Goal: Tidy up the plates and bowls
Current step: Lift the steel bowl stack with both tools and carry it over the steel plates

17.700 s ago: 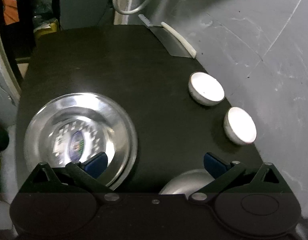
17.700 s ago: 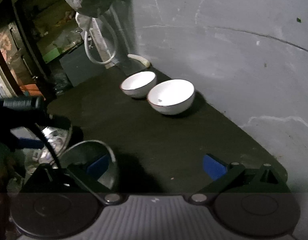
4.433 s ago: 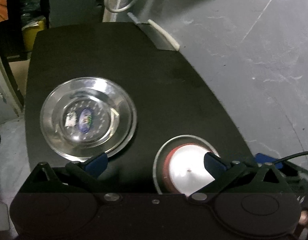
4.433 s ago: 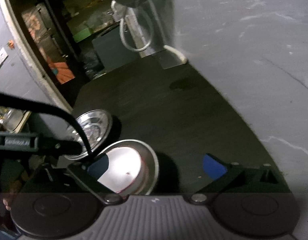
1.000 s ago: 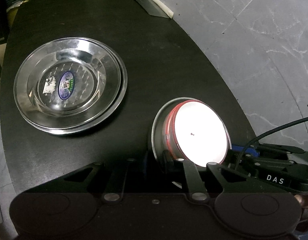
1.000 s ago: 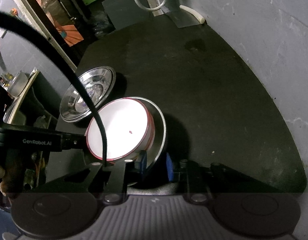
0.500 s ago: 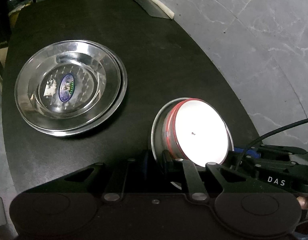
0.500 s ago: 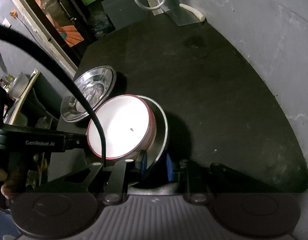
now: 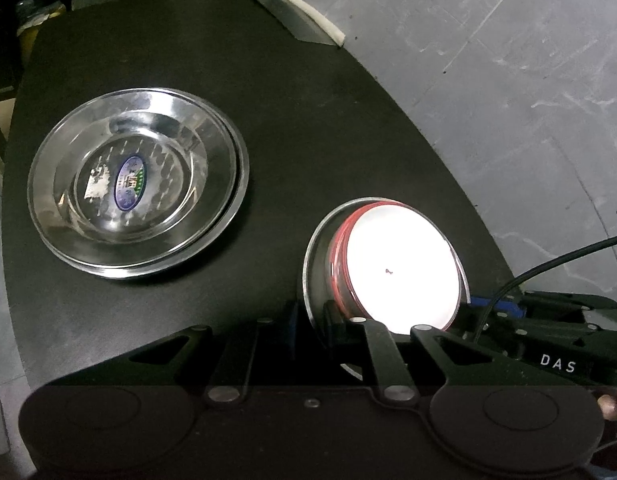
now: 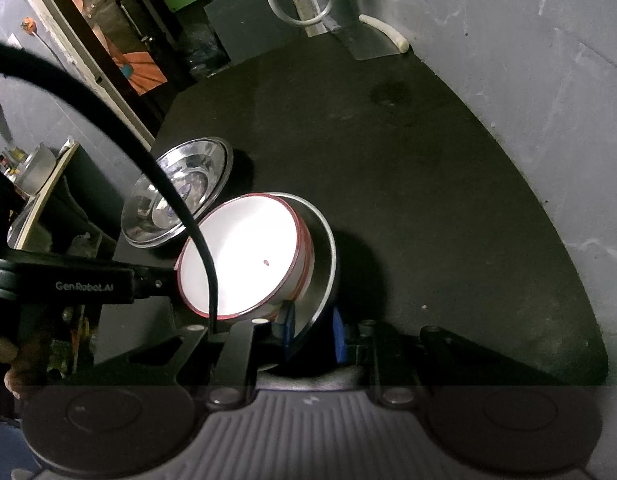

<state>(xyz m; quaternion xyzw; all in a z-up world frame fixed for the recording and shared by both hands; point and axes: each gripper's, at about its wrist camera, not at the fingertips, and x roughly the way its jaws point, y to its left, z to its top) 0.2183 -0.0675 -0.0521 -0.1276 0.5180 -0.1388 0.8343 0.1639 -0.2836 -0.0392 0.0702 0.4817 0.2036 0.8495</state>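
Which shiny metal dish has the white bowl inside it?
The steel dish pinched by both tongs, nearest the cameras, holds the red-rimmed white bowl. The other steel plates sit stacked apart, showing only a sticker.

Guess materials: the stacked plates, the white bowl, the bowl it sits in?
Stacked plates: polished steel, by the mirror-like glare and reflections. White bowl: glossy, red-rimmed, probably glazed ceramic; melamine can't be excluded. Outer bowl: thin shiny rim, likely steel too.
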